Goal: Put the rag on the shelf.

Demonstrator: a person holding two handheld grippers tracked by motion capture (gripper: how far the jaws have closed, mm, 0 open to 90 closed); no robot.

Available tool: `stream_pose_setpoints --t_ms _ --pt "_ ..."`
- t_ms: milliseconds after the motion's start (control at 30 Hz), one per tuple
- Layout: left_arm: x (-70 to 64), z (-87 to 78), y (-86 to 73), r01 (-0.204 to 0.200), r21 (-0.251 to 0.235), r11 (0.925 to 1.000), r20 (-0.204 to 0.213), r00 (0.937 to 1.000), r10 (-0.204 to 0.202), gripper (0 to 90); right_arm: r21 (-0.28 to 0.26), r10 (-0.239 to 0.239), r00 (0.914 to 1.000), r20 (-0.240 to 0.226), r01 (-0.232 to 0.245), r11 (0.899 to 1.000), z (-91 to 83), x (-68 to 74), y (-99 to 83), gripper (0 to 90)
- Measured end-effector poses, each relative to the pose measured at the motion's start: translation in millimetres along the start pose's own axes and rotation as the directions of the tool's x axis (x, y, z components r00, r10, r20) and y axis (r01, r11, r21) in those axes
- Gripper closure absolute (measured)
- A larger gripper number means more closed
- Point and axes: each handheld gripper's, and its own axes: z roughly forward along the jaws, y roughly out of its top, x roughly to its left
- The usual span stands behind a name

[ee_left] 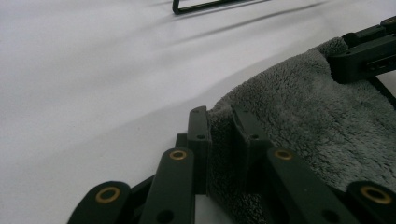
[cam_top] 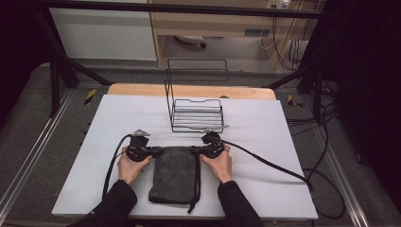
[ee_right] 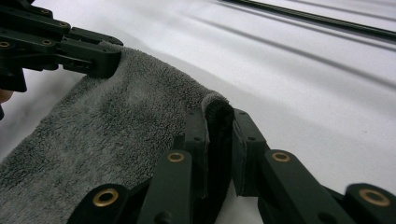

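The left gripper [cam_top: 152, 152] is clamped on the far left corner of a folded grey towel [cam_top: 176, 173] lying near the front edge of the white tabletop [cam_top: 108, 123]; the right gripper [cam_top: 198, 151] pinches the far right corner. Judging by this, both corners are secured, and lifting or folding remains. Behind the towel stands a black wire rack [cam_top: 196, 113], apart from it. Beyond the tabletop's far edge are grey floor, cables and a wooden cabinet [cam_top: 213, 23].

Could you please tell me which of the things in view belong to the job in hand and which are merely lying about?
In the job:
grey towel, flat on the white table
left gripper, shut on one far corner
right gripper, shut on the other far corner

Lying about:
black wire rack, beyond the towel
wooden board at the table's far edge
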Motion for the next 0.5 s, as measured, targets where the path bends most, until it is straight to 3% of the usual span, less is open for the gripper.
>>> stream_pose_setpoints --t_ms 200,500 --pt "-1.9 -10.8 3.1 -0.003 -0.041 0.9991 0.017 0.9999 0.004 79.6 -0.025 -0.011 0.9999 -0.007 0.011 1.000 -6.7 3.3 1.2 79.6" --pt "-9.8 -27.2 9.7 -0.046 -0.066 0.9968 0.027 0.9985 0.048 80.8 -0.080 -0.037 0.9991 -0.022 0.035 0.996 -20.3 11.4 1.3 79.6"
